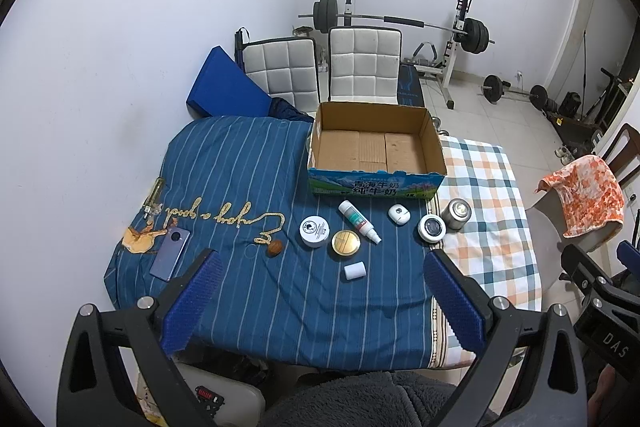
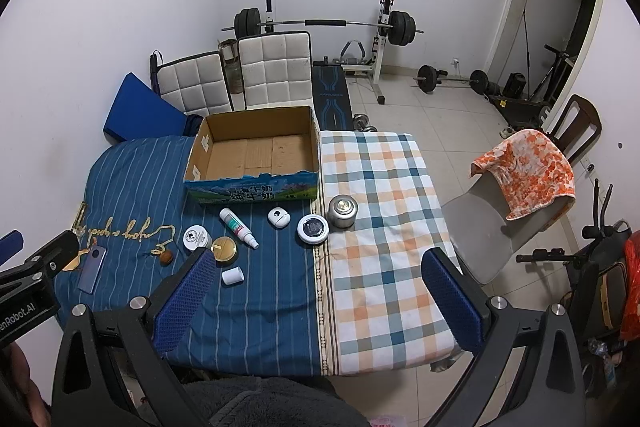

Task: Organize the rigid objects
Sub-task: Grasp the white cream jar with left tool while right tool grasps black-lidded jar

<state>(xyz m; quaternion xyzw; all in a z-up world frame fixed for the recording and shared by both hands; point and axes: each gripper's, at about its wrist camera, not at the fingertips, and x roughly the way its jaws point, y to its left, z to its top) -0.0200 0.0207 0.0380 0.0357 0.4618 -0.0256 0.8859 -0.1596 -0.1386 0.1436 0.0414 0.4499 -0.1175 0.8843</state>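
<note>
An empty cardboard box (image 1: 376,151) (image 2: 256,157) stands at the back of the cloth-covered table. In front of it lie a white spray bottle (image 1: 359,221) (image 2: 238,228), a white round tin (image 1: 315,231) (image 2: 197,237), a gold-lidded jar (image 1: 345,243) (image 2: 224,249), a small white cap (image 1: 355,271) (image 2: 233,275), a white pod-shaped case (image 1: 398,215) (image 2: 279,217), a dark-lidded white jar (image 1: 432,228) (image 2: 313,229), a metal tin (image 1: 456,213) (image 2: 343,211) and a walnut (image 1: 275,249) (image 2: 166,257). My left gripper (image 1: 320,291) and right gripper (image 2: 320,287) are both open and empty, held above the table's near edge.
A blue phone (image 1: 168,253) (image 2: 93,269) and a glass bottle (image 1: 154,197) lie at the table's left. Two white chairs (image 1: 364,67) stand behind the table. A chair with an orange towel (image 2: 528,179) is on the right. Weight equipment (image 2: 320,23) fills the back.
</note>
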